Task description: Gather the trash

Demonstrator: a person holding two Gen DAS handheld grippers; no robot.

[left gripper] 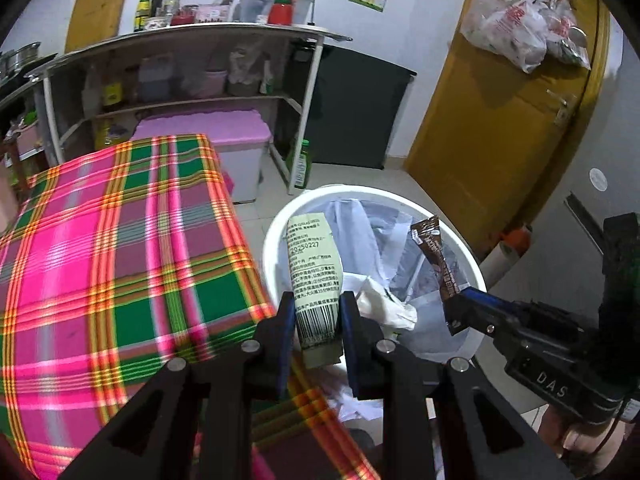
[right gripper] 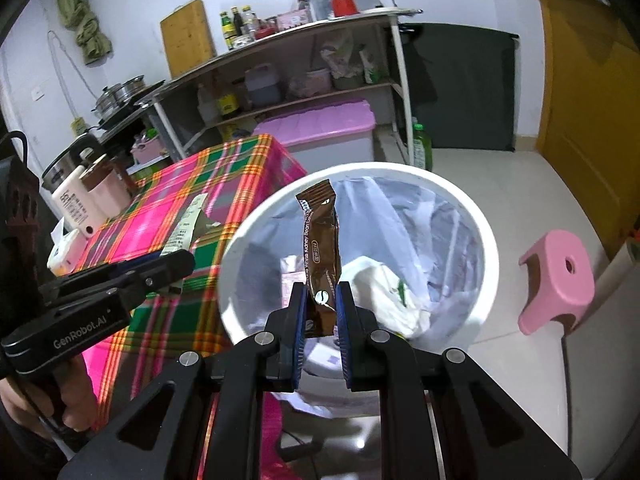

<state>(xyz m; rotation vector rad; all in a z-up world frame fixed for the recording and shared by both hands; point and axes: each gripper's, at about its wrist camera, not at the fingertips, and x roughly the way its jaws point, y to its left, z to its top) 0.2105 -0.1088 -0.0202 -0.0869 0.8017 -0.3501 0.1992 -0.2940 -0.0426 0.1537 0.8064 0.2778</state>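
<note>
Both wrappers pinched over the bin.
My left gripper jaws clamp the pale packet low; right gripper jaws clamp the brown sachet low. Both look light, floppy, slick.

Both wrist views look down, close over the bin — left from the table's side, right opposite — sharing its inside.

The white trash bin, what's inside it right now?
The white bin holds a pale plastic liner and crumpled white paper. Anything beneath those is hidden.
</note>
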